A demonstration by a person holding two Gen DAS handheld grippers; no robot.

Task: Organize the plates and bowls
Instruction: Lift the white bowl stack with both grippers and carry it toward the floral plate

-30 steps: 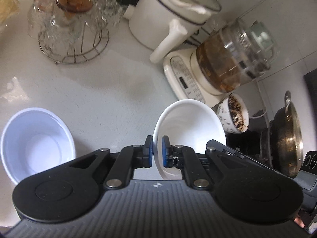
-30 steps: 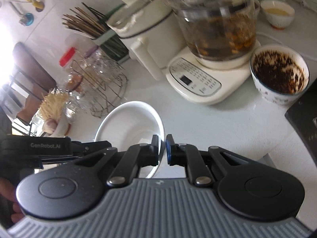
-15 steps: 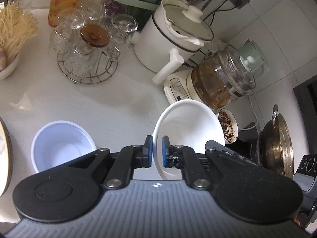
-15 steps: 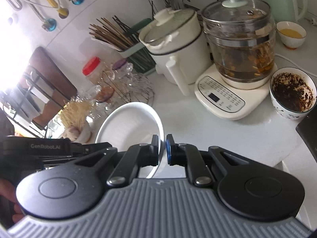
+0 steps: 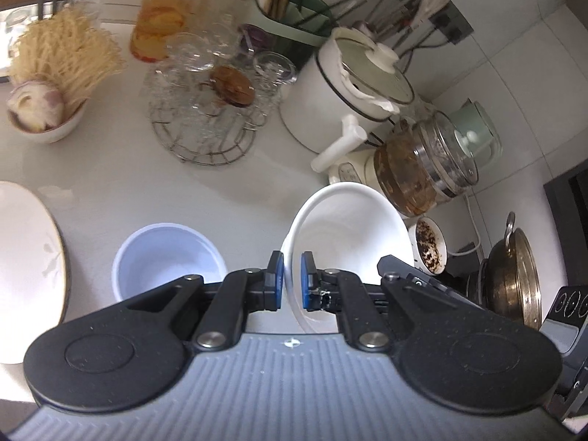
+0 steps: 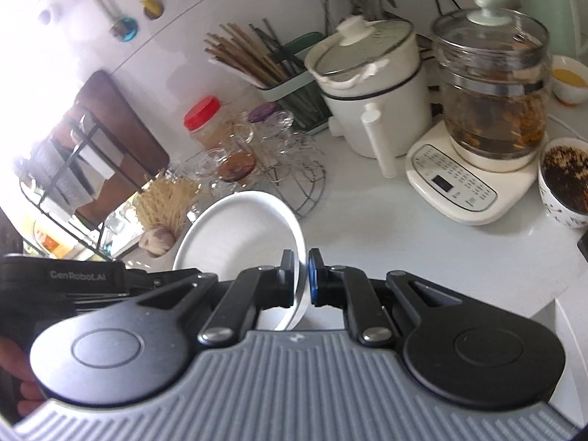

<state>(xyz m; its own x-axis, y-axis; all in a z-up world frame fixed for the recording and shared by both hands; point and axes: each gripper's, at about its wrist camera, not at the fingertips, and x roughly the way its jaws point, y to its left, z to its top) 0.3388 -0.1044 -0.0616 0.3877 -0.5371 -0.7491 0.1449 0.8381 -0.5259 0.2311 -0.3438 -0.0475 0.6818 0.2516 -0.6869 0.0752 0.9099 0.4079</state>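
A white bowl (image 5: 349, 235) was held tilted above the countertop, its rim pinched on one side between the blue pads of the left gripper (image 5: 292, 281) and on the opposite side by the right gripper (image 6: 302, 279), both jaws being closed on the thin rim. In the right wrist view the same bowl (image 6: 242, 228) was seen at 10 o'clock from the fingertips, with the other gripper's black body at the far left.

The white countertop (image 5: 191, 191) was seen to be glossy and crowded along its far edge. In the left wrist view a second, empty white bowl (image 5: 165, 257) stood on it at 9 o'clock from the fingertips, just beside a gold-rimmed white plate (image 5: 25, 264) cut by the left edge. At 11 o'clock a wire rack of glass cups (image 5: 205, 110) was placed, with a red-lidded jar (image 5: 165, 11) behind it and a small bowl of dry noodles (image 5: 62, 73) well to its left. At 1 o'clock a white electric pot (image 5: 352, 95) and a glass kettle (image 5: 422, 169) on its cream base were set against the white tiled wall (image 5: 514, 18), and a cup of dark dregs (image 5: 428, 246) was seen near a brass-coloured lidded pot (image 5: 514, 275). A chopstick holder (image 6: 286, 70) stood against the wall, with utensils hung above.
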